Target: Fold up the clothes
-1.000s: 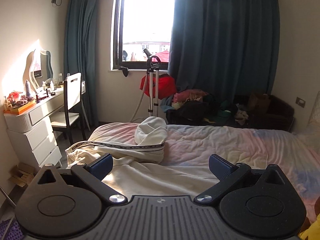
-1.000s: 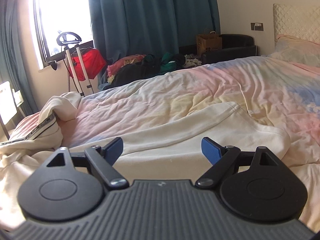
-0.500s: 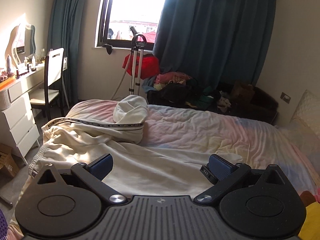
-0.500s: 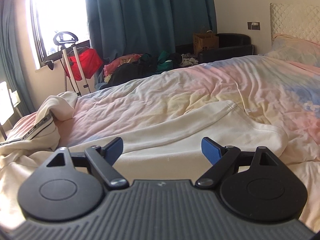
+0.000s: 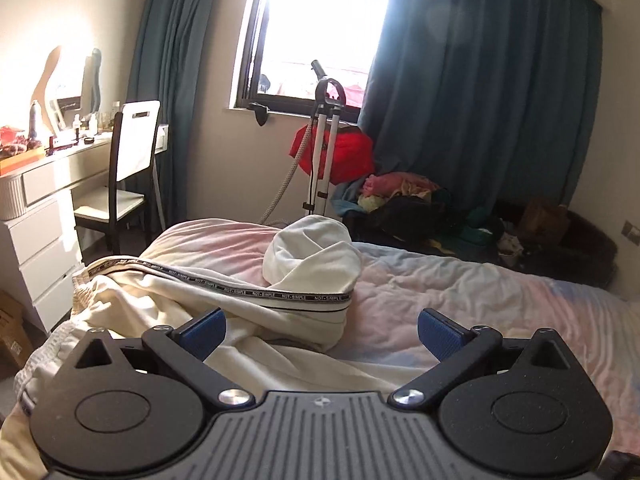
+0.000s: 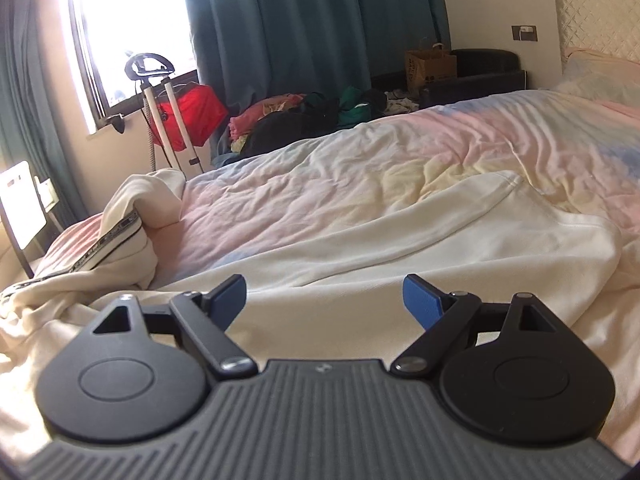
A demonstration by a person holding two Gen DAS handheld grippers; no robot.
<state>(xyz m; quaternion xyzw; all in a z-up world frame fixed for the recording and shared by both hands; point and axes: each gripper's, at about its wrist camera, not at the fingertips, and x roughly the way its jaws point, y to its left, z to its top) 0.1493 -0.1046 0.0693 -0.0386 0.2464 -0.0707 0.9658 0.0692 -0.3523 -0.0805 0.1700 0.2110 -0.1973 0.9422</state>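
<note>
On the bed with the pastel pink, yellow and blue quilt (image 6: 360, 168), a cream-white cotton garment with a black lettered tape stripe (image 5: 256, 300) lying crumpled, unfolded. Toward the window side of that quilt, one end bunched into a rounded heap (image 5: 312, 256); toward the headboard side, a smoother panel (image 6: 420, 232) spread flat, ending in a hemmed edge.

Left hand-held gripper (image 5: 322, 330) hovering above the crumpled part just short of the heap, blue pads (image 5: 204, 330) spread wide, nothing between them. Right hand-held gripper (image 6: 324, 300) likewise wide open and empty, poised over the flat panel, not visibly touching the cloth.

Step in hand, by the look of it: choosing grasp points to spread the garment out before any fold. Best done by lowering each open pair of pads onto a single edge rather than into the bulk: left onto the striped seam beside the heap, right onto the hem at the far end of the flat panel. Worth pinching only the cream layer, since the quilt beneath is soft, wrinkled and easily caught along with it. Then pulling apart evenly and low over the quilt, so the heap unrolls instead of dragging. Risk: thick, limp cloth slipping from a shallow bite, so a deep bite advised.

Beyond the quilt, a red bag on a white stand (image 5: 336, 152) under the window, clear of the work.
</note>
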